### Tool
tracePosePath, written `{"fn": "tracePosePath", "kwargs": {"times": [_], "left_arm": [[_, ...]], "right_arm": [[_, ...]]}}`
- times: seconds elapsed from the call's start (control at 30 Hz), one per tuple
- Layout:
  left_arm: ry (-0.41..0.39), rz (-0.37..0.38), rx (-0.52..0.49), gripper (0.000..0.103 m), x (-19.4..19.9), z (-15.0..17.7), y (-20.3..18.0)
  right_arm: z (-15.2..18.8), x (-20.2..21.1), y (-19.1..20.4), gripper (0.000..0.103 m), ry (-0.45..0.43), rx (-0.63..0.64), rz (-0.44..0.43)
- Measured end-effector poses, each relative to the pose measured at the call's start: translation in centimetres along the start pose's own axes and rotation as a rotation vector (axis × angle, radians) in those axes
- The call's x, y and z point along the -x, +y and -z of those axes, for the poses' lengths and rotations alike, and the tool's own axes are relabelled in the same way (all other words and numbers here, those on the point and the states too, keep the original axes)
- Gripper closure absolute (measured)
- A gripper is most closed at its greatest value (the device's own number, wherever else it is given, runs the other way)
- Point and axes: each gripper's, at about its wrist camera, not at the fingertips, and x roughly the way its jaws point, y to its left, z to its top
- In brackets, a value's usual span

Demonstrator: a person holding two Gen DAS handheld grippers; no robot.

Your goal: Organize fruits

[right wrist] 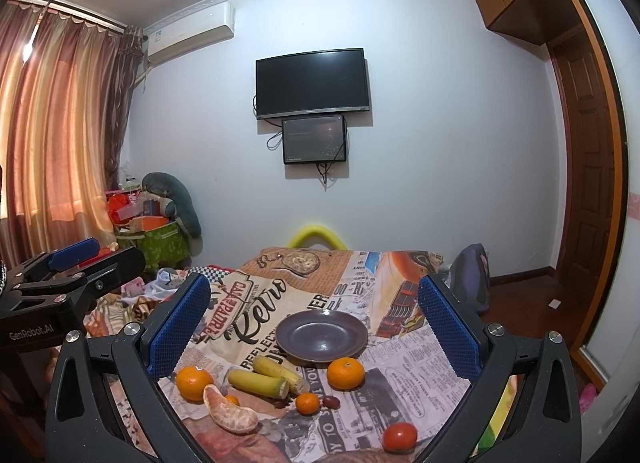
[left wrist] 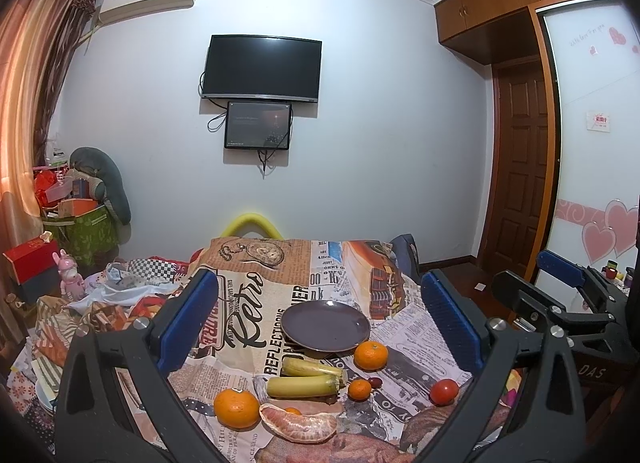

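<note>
Peeled pomelo segment point(left wrist: 298, 427) lies nearest the camera, on a newspaper-print cloth point(left wrist: 256, 271) that covers the desk. Just to its left sits a large orange point(left wrist: 236, 407). Behind them lie two short yellow-green cane-like stalks point(left wrist: 306, 377) side by side. To the right of the stalks are a small tangerine point(left wrist: 359, 389) and, touching it, a tiny dark red fruit point(left wrist: 375, 382). Farther right, apart from the rest, sits a red-orange round fruit point(left wrist: 444, 391). Behind the stalks, a second orange point(left wrist: 371, 355) rests just beside the rim of an empty dark purple plate point(left wrist: 326, 326).

Both tongs hover above the near edge of the desk, each spread wide and gripping nothing: the left tongs point(left wrist: 318, 313) frame the plate and fruit, and the right tongs point(right wrist: 314, 321) do the same from slightly further right. On the far wall hang a dark television point(left wrist: 262, 67) and a smaller screen point(left wrist: 258, 125) under it.
</note>
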Motion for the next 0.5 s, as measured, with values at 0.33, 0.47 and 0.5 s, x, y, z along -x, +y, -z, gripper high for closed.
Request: {"fn": "tracePosePath", "kwargs": {"times": [0.33, 0.47, 0.5], "left_arm": [[0.004, 0.014, -0.01, 0.0, -0.27, 0.25, -0.13], [0.003, 0.016, -0.009, 0.001, -0.44, 0.28, 0.0], [0.004, 0.014, -0.009, 0.002, -0.53, 0.29, 0.08]], "right_arm": [[0.06, -0.14, -0.11, 0.0, 0.012, -0.006, -0.01], [0.31, -0.44, -0.2, 0.0, 0.025, -0.002, -0.001], [0.39, -0.51, -0.2, 0.001, 0.03, 0.002, 0.003]]}}
